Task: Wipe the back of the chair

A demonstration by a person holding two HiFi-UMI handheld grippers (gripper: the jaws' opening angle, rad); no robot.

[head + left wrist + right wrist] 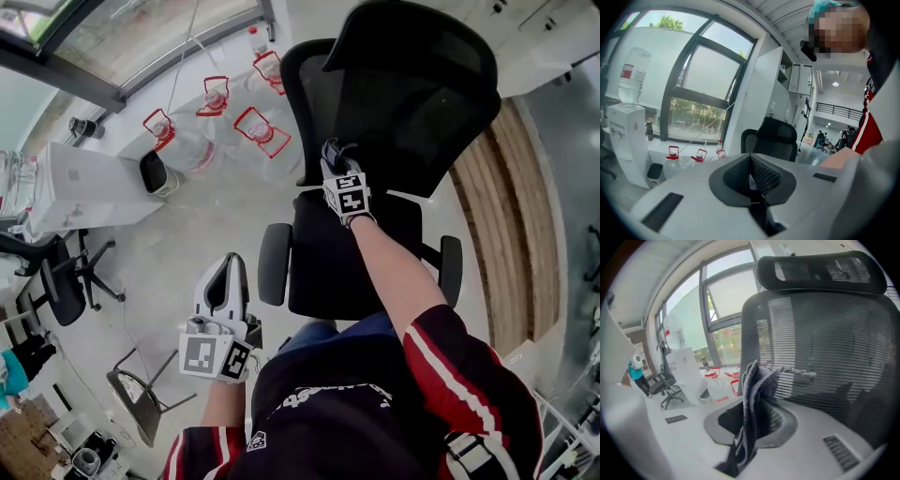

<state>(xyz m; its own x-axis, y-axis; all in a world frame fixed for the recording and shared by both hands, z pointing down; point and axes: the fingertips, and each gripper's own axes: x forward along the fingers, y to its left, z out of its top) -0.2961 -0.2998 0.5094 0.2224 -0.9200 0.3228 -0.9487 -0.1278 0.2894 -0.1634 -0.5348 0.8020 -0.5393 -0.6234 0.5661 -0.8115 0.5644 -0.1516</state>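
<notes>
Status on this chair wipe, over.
Right gripper shut on grey cloth, up at the chair back. Left gripper shut, empty, held low. Nothing in the way.

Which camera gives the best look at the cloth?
The right gripper view: the cloth fills the foreground, clamped in the right gripper, before the chair back. The head view hardly shows it; the left gripper view not at all.

Quantities: two hand-held grippers (228,267) (334,152), one cloth (752,394), two office chairs (403,103) (56,281), four water jugs (159,127) (214,96) (262,131) (269,70), one water dispenser (84,187).
</notes>
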